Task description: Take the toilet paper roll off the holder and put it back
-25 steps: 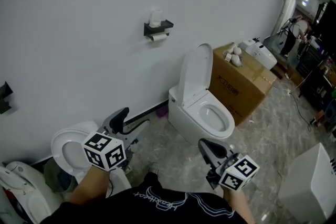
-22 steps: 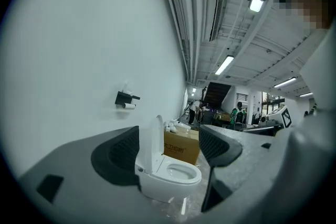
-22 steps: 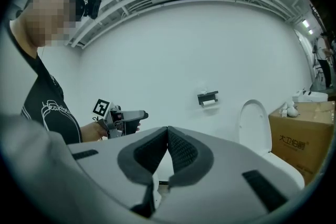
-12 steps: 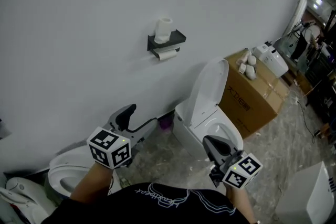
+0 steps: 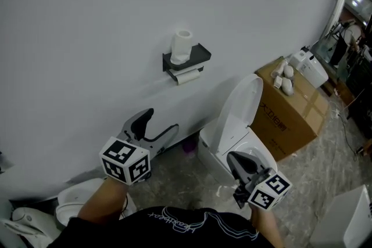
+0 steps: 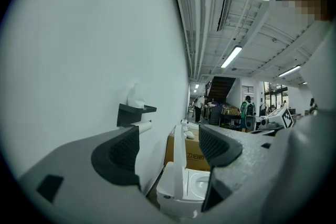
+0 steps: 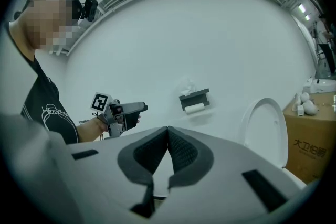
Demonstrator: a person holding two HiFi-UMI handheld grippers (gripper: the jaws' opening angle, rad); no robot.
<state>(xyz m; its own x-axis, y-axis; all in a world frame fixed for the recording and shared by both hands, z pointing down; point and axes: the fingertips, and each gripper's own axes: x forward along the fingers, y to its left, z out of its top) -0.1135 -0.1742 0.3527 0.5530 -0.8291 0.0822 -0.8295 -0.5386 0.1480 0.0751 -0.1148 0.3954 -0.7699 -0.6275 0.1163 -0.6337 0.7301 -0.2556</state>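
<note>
Black holder (image 5: 187, 61) is fixed high on the white wall (image 5: 87, 20), within arm's reach of the open toilet (image 5: 241, 136) that stands below and to the right of it. One toilet paper roll (image 5: 189, 76) hangs on the bar under the holder's shelf, loose end down. A spare roll (image 5: 181, 46) stands upright on top of the shelf, presumably parked there as stock. The hung one is most likely the task's roll, and it sits untouched on its bar. Both tools are well below the holder and well apart from it. The left gripper (image 5: 158, 126) is aimed up toward the holder. Its fingers (image 6: 118, 155) are spread wide with nothing between them but the far-off holder and toilet, which reads as readied for a grasp. The right gripper (image 5: 241, 164) is lower, below and right of the holder, over the toilet. Its fingers (image 7: 149, 152) are pressed together tip to tip, gripping nothing; it looks parked out of the way. A cardboard box (image 5: 293, 107) lies further right of the holder, beyond the toilet. Judgement: the take-off step has not begun; the approach to the holder is the step in hand. The next move calls for the left tool brought level with the bar and its spread fingers set round the roll's sides, clear of the shelf edge above.
</note>
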